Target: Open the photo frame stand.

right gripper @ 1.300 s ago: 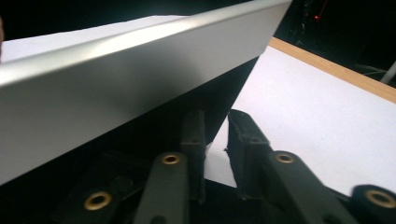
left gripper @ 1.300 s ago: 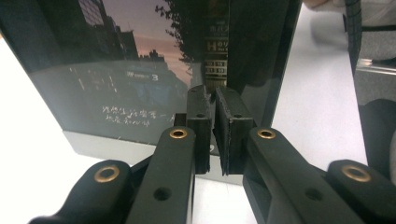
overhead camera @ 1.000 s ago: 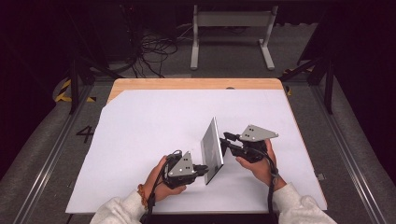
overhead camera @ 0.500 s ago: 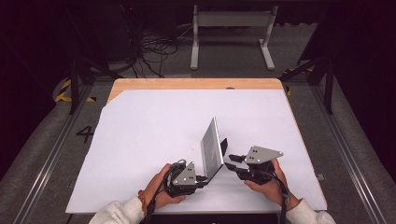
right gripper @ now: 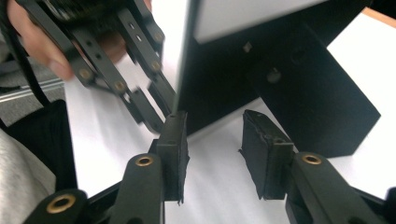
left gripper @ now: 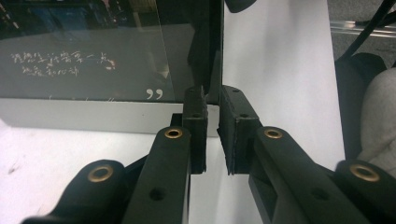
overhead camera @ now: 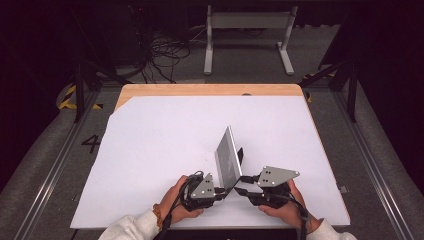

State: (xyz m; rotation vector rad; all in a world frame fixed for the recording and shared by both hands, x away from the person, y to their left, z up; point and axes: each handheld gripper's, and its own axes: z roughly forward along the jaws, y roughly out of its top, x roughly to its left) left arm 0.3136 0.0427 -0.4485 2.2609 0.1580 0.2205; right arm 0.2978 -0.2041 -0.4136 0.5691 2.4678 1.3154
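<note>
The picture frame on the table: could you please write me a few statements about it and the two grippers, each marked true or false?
1. The picture frame stands upright on the white table. True.
2. The left gripper has its jaws closed on the frame's lower corner. True.
3. The right gripper is shut on the frame. False: its jaws are apart, with nothing between them.
4. The frame lies flat, face down. False: it stands on its edge, propped by a black stand behind it.
5. The frame's glass shows pale writing. True.

Right gripper [right gripper: 212, 140] gapes just short of the frame's black stand [right gripper: 299, 88]
</note>
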